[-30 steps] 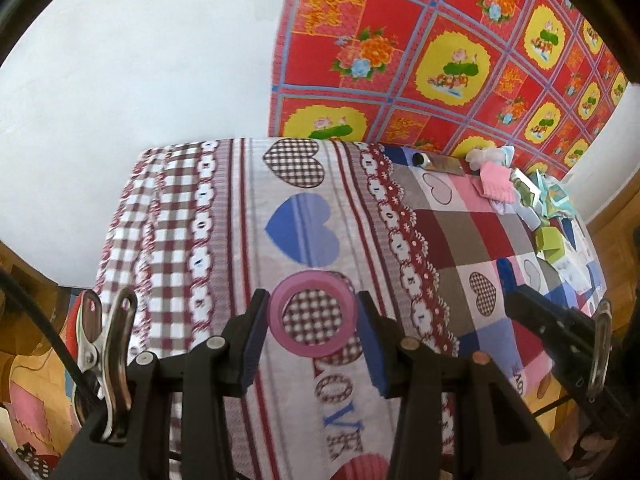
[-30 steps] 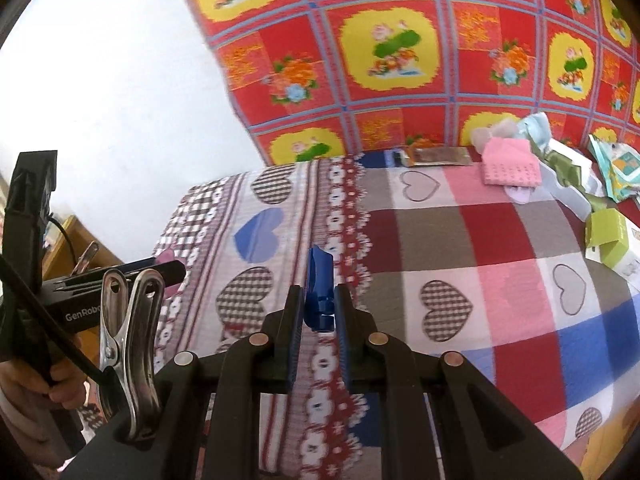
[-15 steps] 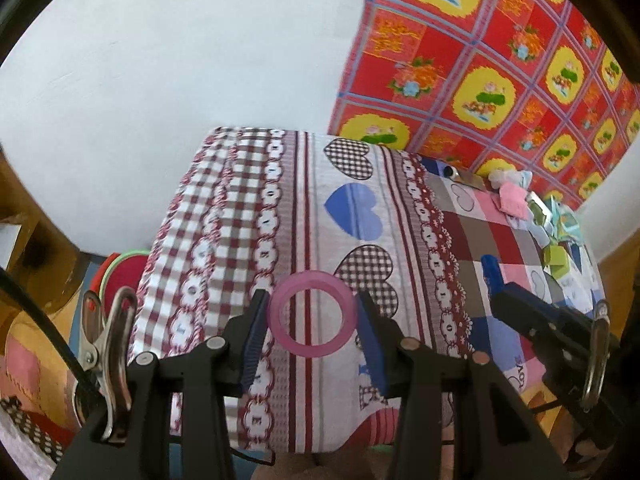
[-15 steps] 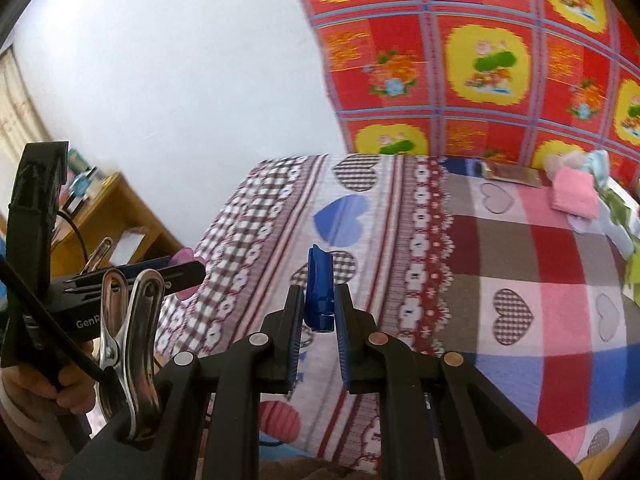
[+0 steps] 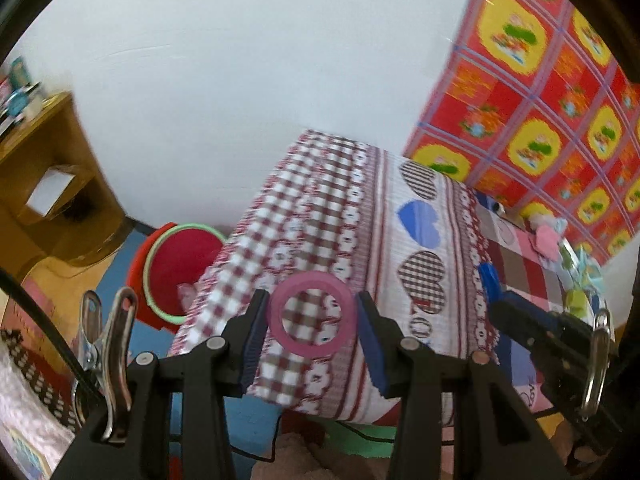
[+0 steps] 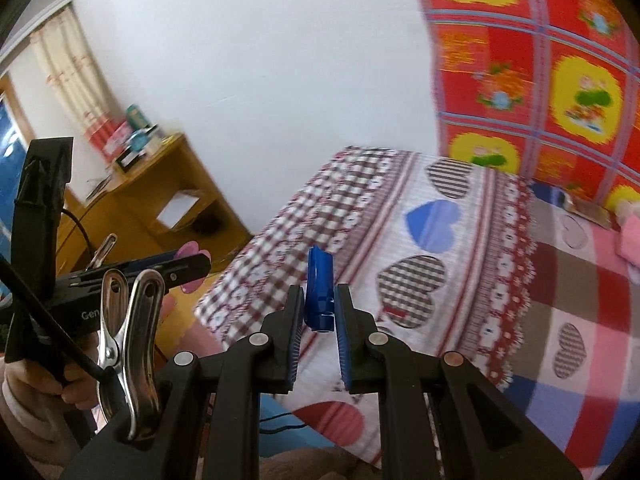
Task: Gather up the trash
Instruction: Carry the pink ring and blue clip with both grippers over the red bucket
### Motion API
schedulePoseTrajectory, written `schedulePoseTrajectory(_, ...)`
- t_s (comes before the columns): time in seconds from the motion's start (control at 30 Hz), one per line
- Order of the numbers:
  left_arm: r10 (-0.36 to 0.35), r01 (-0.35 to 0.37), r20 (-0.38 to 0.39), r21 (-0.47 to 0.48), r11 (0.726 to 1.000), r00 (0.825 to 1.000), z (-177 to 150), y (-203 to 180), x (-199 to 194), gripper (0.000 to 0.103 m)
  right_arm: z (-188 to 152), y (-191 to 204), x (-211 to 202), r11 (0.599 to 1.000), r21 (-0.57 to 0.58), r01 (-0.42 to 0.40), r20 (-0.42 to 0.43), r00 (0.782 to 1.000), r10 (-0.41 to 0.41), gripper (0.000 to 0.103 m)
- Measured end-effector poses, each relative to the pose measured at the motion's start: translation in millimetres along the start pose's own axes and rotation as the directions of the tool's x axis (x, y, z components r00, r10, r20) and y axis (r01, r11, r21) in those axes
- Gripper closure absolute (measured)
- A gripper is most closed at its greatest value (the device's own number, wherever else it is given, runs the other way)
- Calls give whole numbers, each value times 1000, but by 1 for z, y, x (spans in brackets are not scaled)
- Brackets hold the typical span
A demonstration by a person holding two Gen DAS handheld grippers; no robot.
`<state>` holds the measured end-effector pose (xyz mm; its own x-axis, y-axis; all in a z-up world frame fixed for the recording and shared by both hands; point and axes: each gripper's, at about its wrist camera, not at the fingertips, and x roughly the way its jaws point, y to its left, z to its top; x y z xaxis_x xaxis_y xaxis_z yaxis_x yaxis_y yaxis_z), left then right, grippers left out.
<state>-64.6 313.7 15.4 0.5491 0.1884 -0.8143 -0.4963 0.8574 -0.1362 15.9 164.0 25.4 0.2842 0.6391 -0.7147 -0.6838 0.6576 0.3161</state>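
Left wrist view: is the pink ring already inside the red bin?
No, the pink ring sits between the left gripper's pads, apart from the red bin.

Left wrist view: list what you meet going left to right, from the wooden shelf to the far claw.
Wooden shelf → red bin → pink ring in the left claw → blue heart on the cloth → right claw with a blue piece.

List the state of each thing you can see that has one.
Left gripper: shut on the pink ring.
Right gripper: shut on the blue clip.
Red bin: open, on the floor beside the table.
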Motion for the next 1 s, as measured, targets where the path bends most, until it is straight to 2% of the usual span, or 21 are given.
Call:
schedulePoseTrajectory(0.2,59,-56,31,-92,994,998,-5,38,-16,58,9,28,10,995,-69,-67,-22,998,66,86)
schedulePoseTrajectory(0.5,141,-127,68,-178,976,988,1,100,-28,58,29,80,43,975,-163,-151,-75,987,140,86)
schedulePoseTrajectory(0.77,137,-125,44,-211,969,990,15,158,-6,58,55,127,97,966,-178,-186,-123,978,166,86)
schedulePoseTrajectory(1.0,99,-93,9,-248,964,995,31,219,37,58,75,160,159,969,-168,-183,-171,973,154,86)
